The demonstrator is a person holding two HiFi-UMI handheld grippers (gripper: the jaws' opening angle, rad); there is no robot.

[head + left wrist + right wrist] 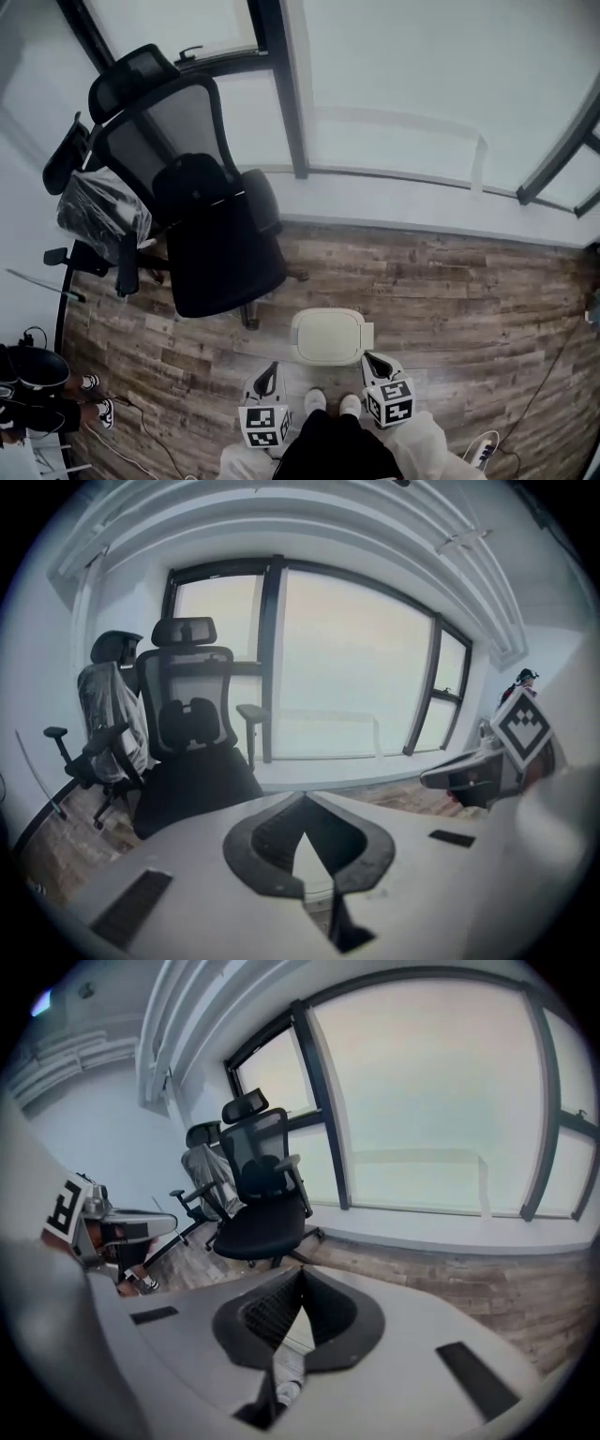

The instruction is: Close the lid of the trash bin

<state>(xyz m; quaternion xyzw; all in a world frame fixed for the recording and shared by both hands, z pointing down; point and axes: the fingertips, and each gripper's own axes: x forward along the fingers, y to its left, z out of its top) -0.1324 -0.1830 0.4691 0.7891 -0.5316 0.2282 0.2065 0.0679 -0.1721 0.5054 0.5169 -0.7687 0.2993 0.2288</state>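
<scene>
The trash bin (327,336) is a small white box on the wood floor, right in front of my white shoes (330,403). Its pale, rounded-square top faces up and looks flat, with a small tab on the right side. My left gripper (272,367) hangs just left of the bin's near corner and my right gripper (367,357) just right of it; neither touches it. In the left gripper view, the left gripper (305,801) has its tips meeting and holds nothing. The right gripper (302,1271) looks the same in its own view.
A black mesh office chair (202,225) stands behind and left of the bin. A second chair with a plastic-wrapped bundle (98,211) is further left. A window wall (394,94) runs along the back. Another person's feet (94,398) and a cable (141,441) are at the lower left.
</scene>
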